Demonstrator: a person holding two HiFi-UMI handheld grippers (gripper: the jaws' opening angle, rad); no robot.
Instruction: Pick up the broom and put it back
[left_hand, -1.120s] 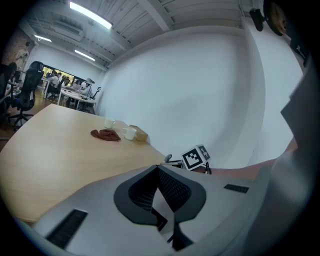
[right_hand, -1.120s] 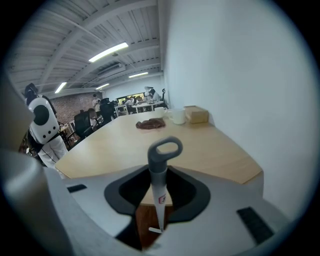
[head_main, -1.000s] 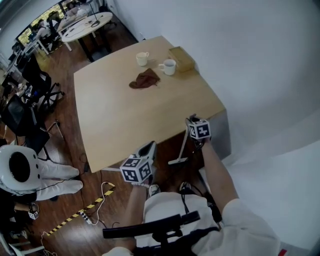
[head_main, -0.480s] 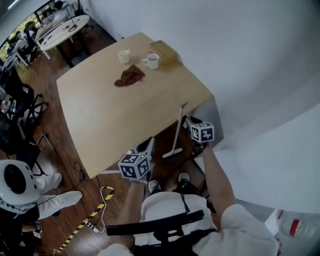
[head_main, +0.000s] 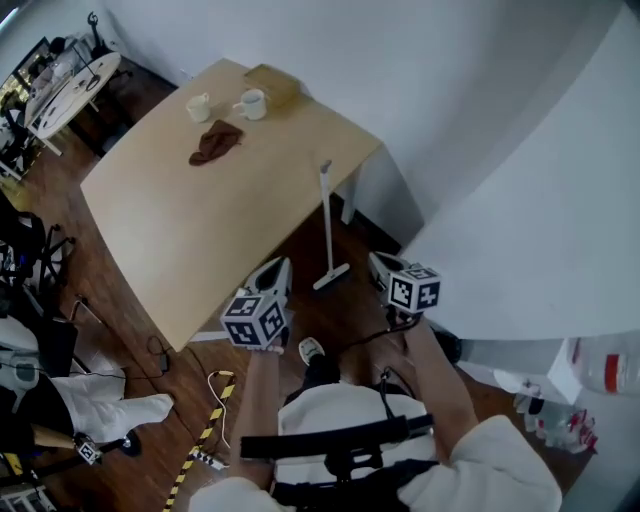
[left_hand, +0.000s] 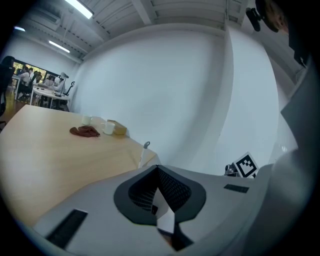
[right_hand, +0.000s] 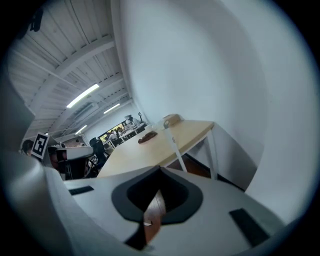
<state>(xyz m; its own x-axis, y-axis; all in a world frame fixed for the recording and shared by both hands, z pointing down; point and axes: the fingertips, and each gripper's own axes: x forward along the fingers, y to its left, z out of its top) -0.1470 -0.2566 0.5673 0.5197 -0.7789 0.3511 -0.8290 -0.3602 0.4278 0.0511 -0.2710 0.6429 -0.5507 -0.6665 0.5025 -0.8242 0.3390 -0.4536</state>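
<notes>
The broom (head_main: 327, 222), a thin white stick with a small flat head on the floor, leans upright against the near edge of the wooden table (head_main: 180, 250). Nothing holds it. My right gripper (head_main: 381, 266) hangs to the right of the broom head and apart from it; its jaws have just closed with nothing between them. In the right gripper view the broom (right_hand: 174, 144) stands ahead beside the table. My left gripper (head_main: 272, 278) hovers left of the broom head, shut and empty. The left gripper view shows the top of the broom (left_hand: 144, 148) at the table edge.
Two white cups (head_main: 199, 106) (head_main: 251, 103), a brown cloth (head_main: 215, 142) and a tan box (head_main: 272, 80) lie at the table's far end. A white wall (head_main: 520, 200) runs along the right. Yellow-black tape (head_main: 205, 440) and a cable lie on the wooden floor at the left.
The broom, close by the right gripper a second ago, now leans alone on the table edge. My right gripper has drawn back to the right, and the left one has shifted slightly.
</notes>
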